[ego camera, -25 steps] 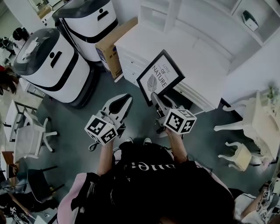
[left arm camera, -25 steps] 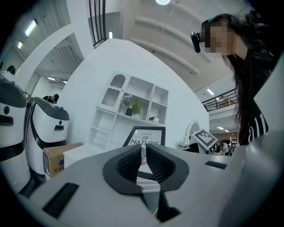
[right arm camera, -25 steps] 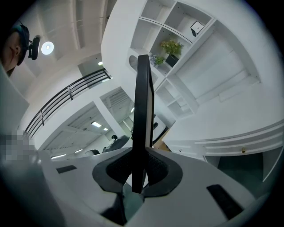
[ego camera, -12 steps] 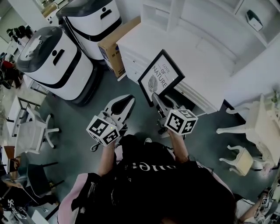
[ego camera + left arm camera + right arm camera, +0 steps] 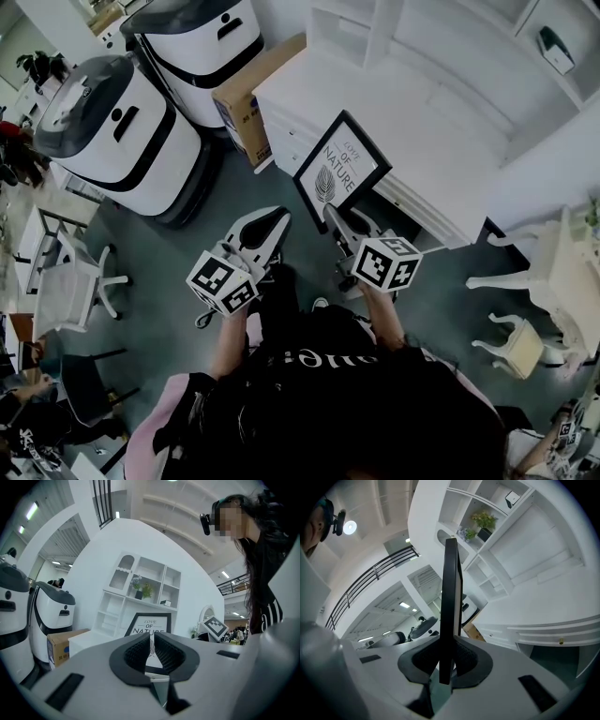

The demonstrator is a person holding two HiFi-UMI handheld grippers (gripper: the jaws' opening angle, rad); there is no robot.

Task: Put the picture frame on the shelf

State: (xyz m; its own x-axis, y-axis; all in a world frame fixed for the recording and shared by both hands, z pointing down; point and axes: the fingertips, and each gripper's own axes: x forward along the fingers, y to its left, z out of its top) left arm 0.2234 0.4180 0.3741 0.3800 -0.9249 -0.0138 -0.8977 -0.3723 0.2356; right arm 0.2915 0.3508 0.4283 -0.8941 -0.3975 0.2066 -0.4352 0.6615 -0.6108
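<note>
A: Status: picture frame (image 5: 341, 169) clamped by its lower edge in right gripper (image 5: 337, 216), in the air off the front edge of the white shelf unit (image 5: 441, 89), not yet set down
B: Left gripper (image 5: 269, 223)?
A: Jaws together, empty, low beside the right
B: Unclear bits?
A: Upper compartments cut off in head view; frame's back stand not visible. I'd say placement is all that's left

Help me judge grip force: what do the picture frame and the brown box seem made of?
Picture frame: black moulding with an even satin look, wood or plastic, unclear which; white printed sheet inside. Brown box: likely cardboard, dull tan faces with printed marks.
</note>
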